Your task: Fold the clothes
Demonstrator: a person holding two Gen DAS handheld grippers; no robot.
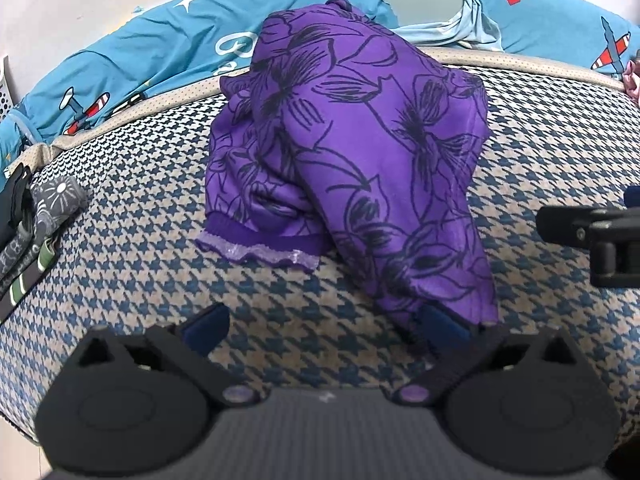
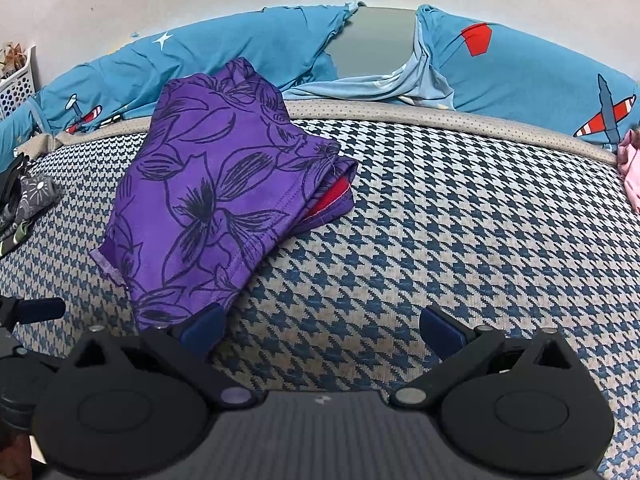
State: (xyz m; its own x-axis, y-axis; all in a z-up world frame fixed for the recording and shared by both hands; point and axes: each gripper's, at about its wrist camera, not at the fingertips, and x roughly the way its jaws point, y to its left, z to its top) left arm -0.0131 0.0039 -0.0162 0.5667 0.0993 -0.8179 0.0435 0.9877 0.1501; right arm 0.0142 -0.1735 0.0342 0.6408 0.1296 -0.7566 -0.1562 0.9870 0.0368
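Note:
A purple garment with a dark flower print lies folded in a bundle on the houndstooth surface; a frilled cuff sticks out at its left. My left gripper is open just in front of it, and its right fingertip touches the garment's near corner. In the right wrist view the same garment lies to the left, with a red lining showing at its right edge. My right gripper is open, its left fingertip at the garment's near edge, with bare surface between the fingers.
Blue bedding with aeroplane prints runs along the back against the wall. Grey patterned clothes lie at the left edge. A pink cloth sits at the far right. A white basket stands at the back left.

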